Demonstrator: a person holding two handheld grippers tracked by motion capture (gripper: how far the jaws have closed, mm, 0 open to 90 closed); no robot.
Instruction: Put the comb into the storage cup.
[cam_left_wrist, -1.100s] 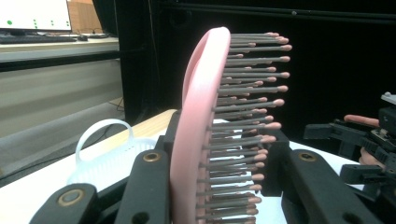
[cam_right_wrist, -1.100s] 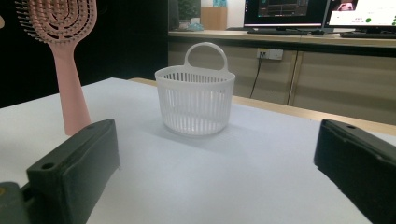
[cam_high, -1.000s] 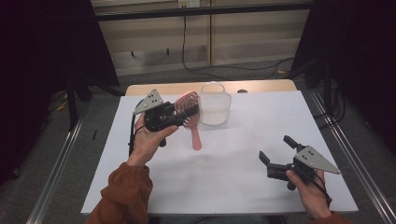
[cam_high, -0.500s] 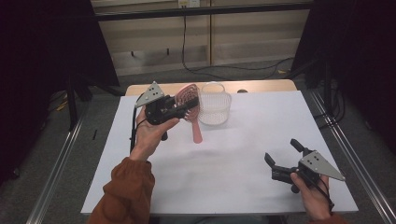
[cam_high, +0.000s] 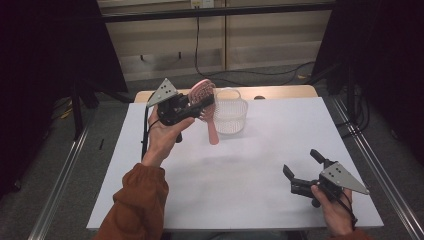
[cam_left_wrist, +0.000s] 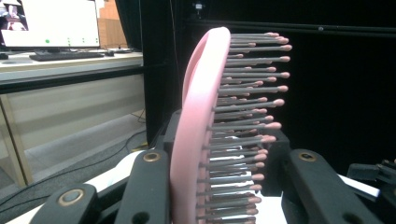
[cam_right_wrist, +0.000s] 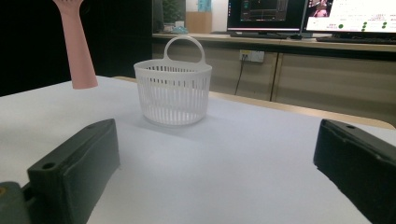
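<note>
Left gripper (cam_high: 200, 102): raised above the table's far left part, carried in the left hand (cam_high: 162, 135) on an upright forearm in a rust-orange sleeve (cam_high: 137, 205), jaws clamped on the head of a pink hairbrush (cam_left_wrist: 201, 121). Right gripper (cam_high: 304, 170): low at the near right, grasped in the right hand (cam_high: 335, 210), jaws spread wide with nothing between them.

Matt pink plastic hairbrush (cam_left_wrist: 196, 140), white slotted plastic basket (cam_right_wrist: 173, 91), smooth white table (cam_high: 250, 175)

Hairbrush (cam_high: 204, 102) in left tongs (cam_high: 202, 100), just left of basket (cam_high: 230, 112).
</note>
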